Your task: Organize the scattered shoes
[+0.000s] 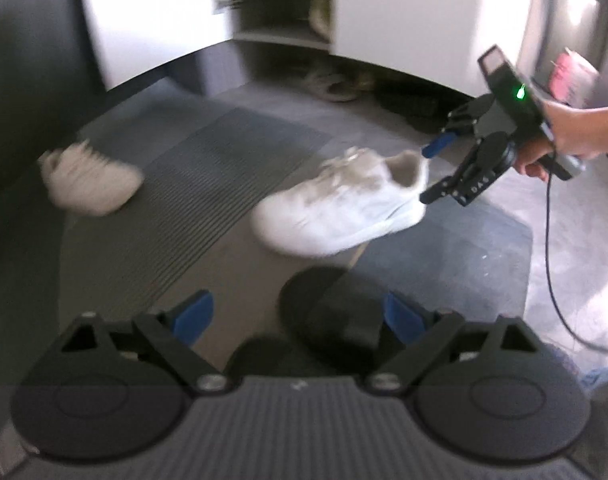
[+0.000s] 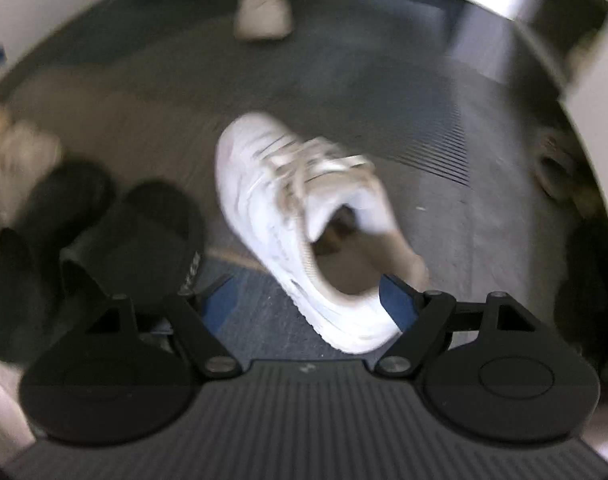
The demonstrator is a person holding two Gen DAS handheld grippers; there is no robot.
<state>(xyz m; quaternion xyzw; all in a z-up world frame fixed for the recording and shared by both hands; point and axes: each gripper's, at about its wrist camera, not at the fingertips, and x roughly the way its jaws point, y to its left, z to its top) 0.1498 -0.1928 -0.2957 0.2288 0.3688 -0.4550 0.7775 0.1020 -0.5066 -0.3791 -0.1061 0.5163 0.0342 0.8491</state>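
On the ribbed dark mat, seen from the left wrist, a second white sneaker lies far off at ten o'clock. The left gripper is released, jaws wide with nothing between them, only a black slide sandal on the floor beneath. The white sneaker sits at twelve to one o'clock, well apart, its long axis running from the toe at eight o'clock to the heel at two. The right gripper is at that heel, one finger above the collar and one behind the heel. In the right wrist view the heel lies between the right gripper's spread fingers, slightly to the right. Blur hides whether the pads press, so I cannot tell if it is grasped. The right hand is clearly nearer.
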